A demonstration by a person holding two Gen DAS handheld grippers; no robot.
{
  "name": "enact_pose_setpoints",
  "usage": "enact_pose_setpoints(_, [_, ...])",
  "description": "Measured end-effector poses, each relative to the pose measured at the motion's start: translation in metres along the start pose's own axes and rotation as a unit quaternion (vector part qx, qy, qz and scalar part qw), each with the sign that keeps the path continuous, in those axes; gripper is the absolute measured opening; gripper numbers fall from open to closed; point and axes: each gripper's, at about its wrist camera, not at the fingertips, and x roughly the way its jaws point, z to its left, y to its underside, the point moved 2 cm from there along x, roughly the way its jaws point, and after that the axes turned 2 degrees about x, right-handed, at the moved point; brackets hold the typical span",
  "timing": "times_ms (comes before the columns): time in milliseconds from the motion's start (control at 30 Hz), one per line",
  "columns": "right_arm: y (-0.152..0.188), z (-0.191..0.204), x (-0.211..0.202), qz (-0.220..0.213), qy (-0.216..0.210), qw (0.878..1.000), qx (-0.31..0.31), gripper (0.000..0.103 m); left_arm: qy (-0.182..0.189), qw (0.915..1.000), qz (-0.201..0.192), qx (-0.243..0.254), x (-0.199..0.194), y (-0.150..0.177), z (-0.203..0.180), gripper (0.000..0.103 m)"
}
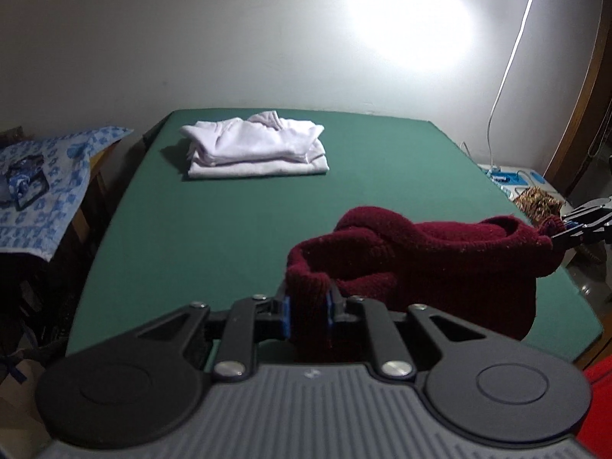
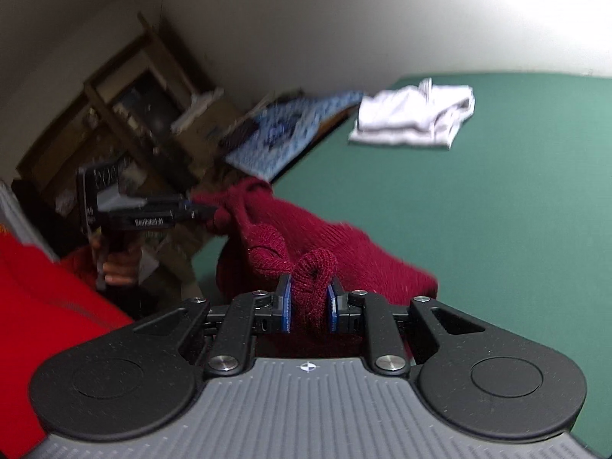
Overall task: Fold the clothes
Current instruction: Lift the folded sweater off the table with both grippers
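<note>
Left wrist view: left gripper (image 1: 307,311) clamped on a thick fold of the maroon knit sweater (image 1: 440,264), blue pads pressed into the wool on both sides. The sweater is bunched and lifted, slung between the two grippers over the near right part of the green table (image 1: 229,237). At the far right edge of this view the right gripper (image 1: 562,235) shows only as a dark tip pinching the sweater's other end. Folded white garment (image 1: 256,149) lies flat at the table's far left, well apart from the sweater. Also seen only here: a white cable (image 1: 505,76) running down the wall from a bright lamp glare, and blue boxes (image 1: 512,178) off the table's far right corner.

Right wrist view, tilted and blurred: right gripper (image 2: 309,308) closed on a rolled cuff-like bunch of the sweater (image 2: 306,241). This view gives the left gripper (image 2: 199,212) from the side, with its black body, its fingers (image 2: 185,210) shut on the sweater's far end, and the person's hand (image 2: 118,264) on its handle. A red sleeve (image 2: 42,306) fills the lower left. A wooden shelf unit (image 2: 126,122) stands against the wall, and a blue patterned cloth (image 2: 290,130) sits beside the table's edge, near the white garment (image 2: 413,118).
</note>
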Motion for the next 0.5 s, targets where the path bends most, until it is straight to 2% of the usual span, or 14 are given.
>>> enact_pose_setpoints(167, [0.027,0.002,0.020,0.048,0.023,0.998,-0.033,0.020,-0.019,0.9981,0.022,0.054,0.003,0.027,-0.018,0.013])
enact_pose_setpoints(300, [0.037,-0.002,0.032,0.053,0.034,0.997,-0.044,0.021,-0.029,0.9956,0.050,0.074,0.010,0.044,-0.020,0.014])
enact_pose_setpoints(367, [0.039,-0.002,0.033,0.055,0.039,0.996,-0.057,0.021,-0.026,0.9935,0.061,0.092,0.004,0.046,-0.022,0.021])
enact_pose_setpoints(500, [0.041,0.005,0.032,0.068,0.058,0.991,-0.101,0.022,-0.011,0.9879,0.080,0.133,-0.020,0.041,-0.022,0.024])
